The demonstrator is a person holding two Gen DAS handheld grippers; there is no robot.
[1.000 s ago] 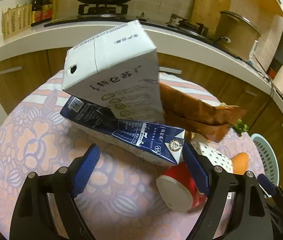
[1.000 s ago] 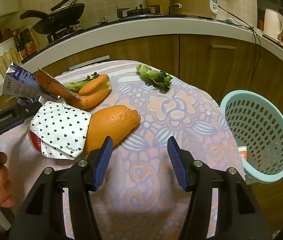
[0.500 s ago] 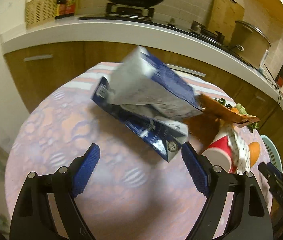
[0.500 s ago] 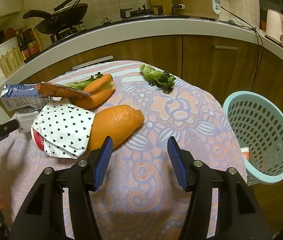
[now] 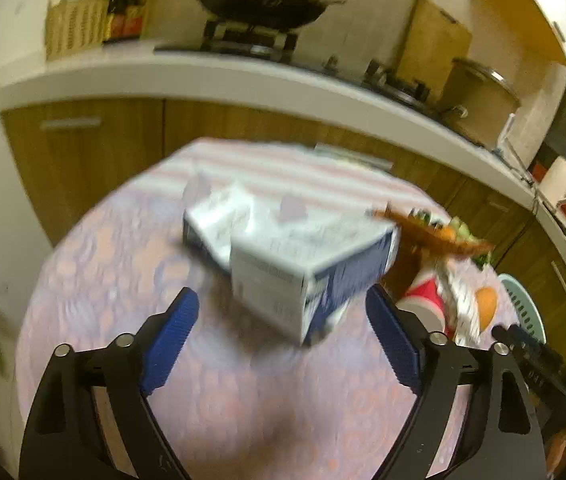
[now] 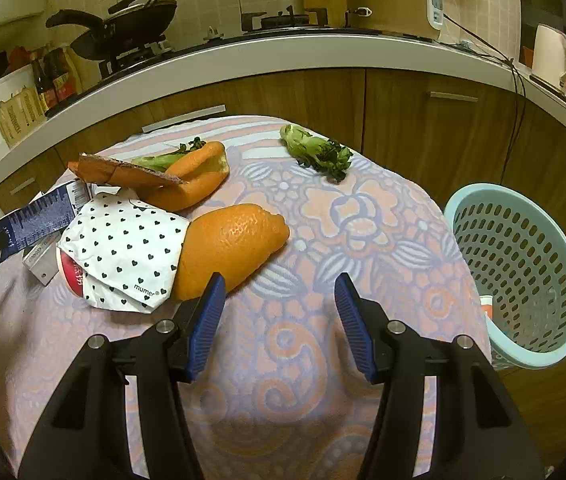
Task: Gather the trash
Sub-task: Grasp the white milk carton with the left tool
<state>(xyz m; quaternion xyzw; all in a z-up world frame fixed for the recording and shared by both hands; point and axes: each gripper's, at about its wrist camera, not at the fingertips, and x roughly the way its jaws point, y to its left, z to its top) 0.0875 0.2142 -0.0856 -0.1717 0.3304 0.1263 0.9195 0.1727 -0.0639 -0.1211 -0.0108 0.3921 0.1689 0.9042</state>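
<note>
Blue-and-white cartons [image 5: 295,268] lie near the table's [image 6: 283,360] left edge, between my opening left gripper [image 5: 283,320], untouched. Right gripper [image 6: 279,320] spread, empty. Peel [image 6: 231,248], greens [image 6: 319,152] remain; basket [image 6: 523,280] nearly empty.

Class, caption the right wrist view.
Open right gripper above floral table: orange peel, heart-print bag, basket.

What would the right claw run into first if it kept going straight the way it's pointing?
Probably the bare flowered tablecloth just ahead of the right claw, since it tilts downward. The orange peel lies slightly left of that line, though depth is hard to judge.
</note>
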